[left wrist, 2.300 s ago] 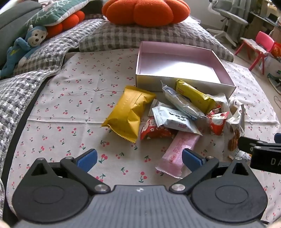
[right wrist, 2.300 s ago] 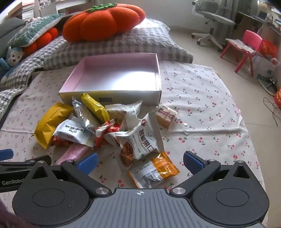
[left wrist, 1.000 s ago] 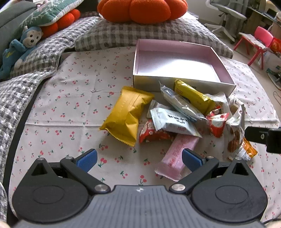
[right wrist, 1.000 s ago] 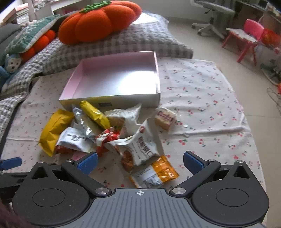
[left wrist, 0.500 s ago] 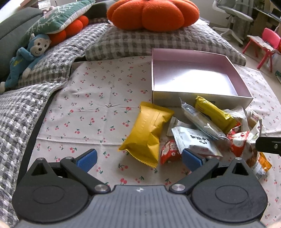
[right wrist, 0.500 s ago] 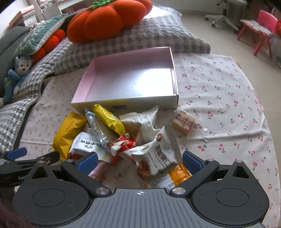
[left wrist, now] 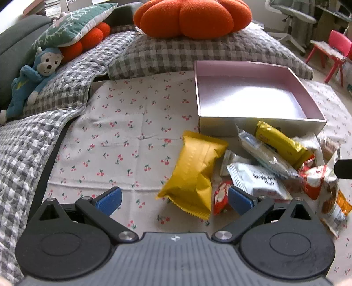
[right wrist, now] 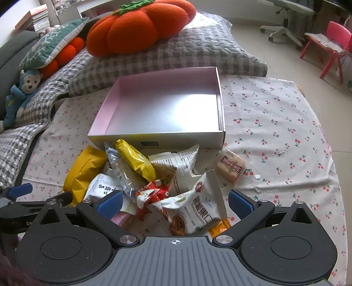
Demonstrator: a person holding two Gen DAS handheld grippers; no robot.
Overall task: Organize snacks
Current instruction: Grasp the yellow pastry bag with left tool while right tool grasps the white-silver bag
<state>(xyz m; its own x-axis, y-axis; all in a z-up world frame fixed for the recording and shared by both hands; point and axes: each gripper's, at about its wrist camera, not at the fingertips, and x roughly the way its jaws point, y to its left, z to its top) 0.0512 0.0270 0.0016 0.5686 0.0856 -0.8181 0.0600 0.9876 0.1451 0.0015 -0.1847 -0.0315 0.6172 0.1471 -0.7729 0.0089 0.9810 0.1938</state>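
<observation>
Nearby, both grippers hover with fingers spread, left [left wrist: 175, 199] and right [right wrist: 175, 201]. Snacks [right wrist: 140, 176] lie heaped before the box [right wrist: 154, 137].

1. The left gripper [left wrist: 175, 201] hangs above the cloth [left wrist: 132, 123], jaws spread wide and gripping nothing.
2. The box [left wrist: 259, 128] sits on the cloth, its pink inside bare.
3. A gold pack [left wrist: 193, 173] lies just in front of the box's left corner.
4. Right of the gold pack, a heap of snacks [left wrist: 275, 162] rests against the box's front wall.
5. A pumpkin cushion [left wrist: 191, 16] sits well behind the box.
</observation>
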